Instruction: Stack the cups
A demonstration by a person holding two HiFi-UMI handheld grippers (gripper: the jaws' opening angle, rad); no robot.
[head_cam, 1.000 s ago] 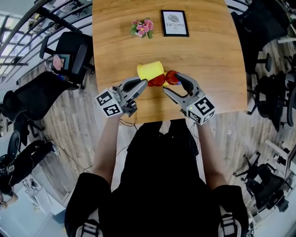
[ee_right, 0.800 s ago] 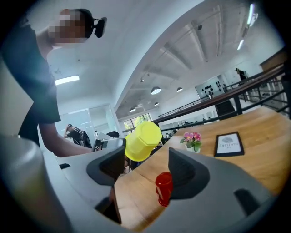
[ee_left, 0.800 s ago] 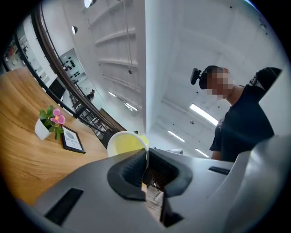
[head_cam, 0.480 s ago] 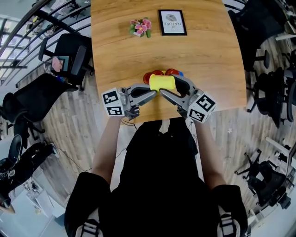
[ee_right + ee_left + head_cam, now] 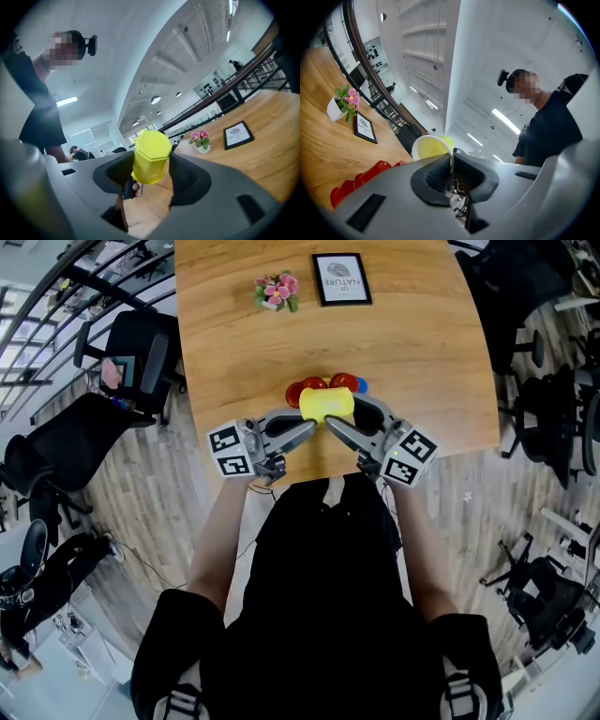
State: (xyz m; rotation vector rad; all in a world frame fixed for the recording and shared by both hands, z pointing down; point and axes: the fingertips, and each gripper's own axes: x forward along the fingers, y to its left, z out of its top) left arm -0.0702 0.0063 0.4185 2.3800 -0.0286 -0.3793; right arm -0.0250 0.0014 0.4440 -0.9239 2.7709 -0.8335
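— One cup [image 5: 326, 404], yellow, hangs on its side over the table's [image 5: 422, 352] near edge, just this side of the red cups [image 5: 314, 387]. Who has it?

— The left gripper [image 5: 451, 157] is clenched on the rim wall. The right gripper's [image 5: 151, 164] jaws are closing round the base, cup between them, pads not clearly pressing yet.

— So how to hand it over well?

— I'd hold the rim until the right sits square on the base, then free it and line the cup up over the red cups before lowering. Released early, it could roll off the edge.
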